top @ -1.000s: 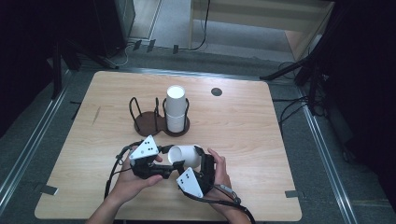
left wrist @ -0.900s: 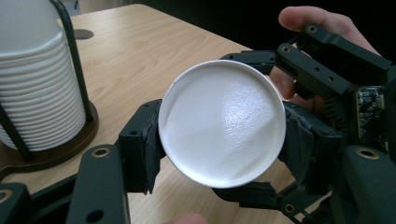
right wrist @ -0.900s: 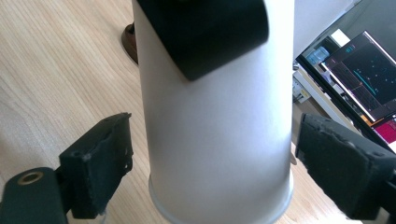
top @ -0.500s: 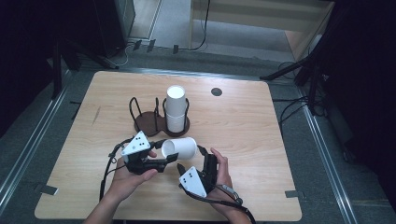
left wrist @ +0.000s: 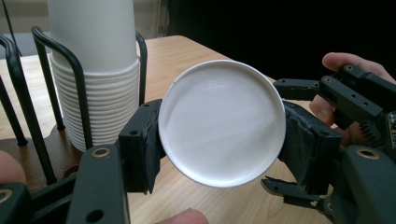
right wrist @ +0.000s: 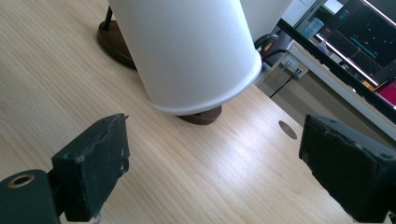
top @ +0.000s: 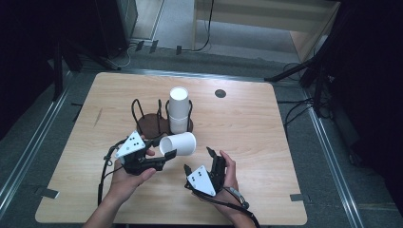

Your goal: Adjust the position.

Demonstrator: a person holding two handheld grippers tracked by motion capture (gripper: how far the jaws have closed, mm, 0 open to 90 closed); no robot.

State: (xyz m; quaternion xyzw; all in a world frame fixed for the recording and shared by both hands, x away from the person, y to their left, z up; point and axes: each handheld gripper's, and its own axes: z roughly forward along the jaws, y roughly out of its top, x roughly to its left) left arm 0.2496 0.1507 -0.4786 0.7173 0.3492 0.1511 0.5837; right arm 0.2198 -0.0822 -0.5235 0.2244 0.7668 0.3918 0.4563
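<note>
The left gripper (top: 167, 156) is clamped on a single white paper cup (top: 178, 144), its two black pads pressed against opposite sides of the cup's base end. In the left gripper view the cup's round bottom (left wrist: 222, 122) faces the camera, squeezed between the pads, and the cup lies on its side in the air above the wooden worktop (top: 266, 128), its open mouth pointing toward the person's right. In the high view the cup hangs just in front of the cup holder (top: 157, 124), a dark round-based stand with thin black wire loops. One bay of the holder carries a tall stack of white paper cups (top: 178, 109), standing upright; in the left gripper view the stack's many rolled rims (left wrist: 95, 107) show behind a wire loop, just beside the held cup but apart from it.

The right gripper (top: 198, 159) rests low over the worktop just to the right of the held cup, in the person's right hand (top: 227, 173). Its jaws stand wide apart and have just been opening, with nothing between them. In the right gripper view the two pads (right wrist: 95, 163) frame bare wood, and the held cup's open rim (right wrist: 205, 100) hangs above and beyond them, clear of both. A small dark round hole (top: 220, 93) sits in the worktop near its far edge.
</note>
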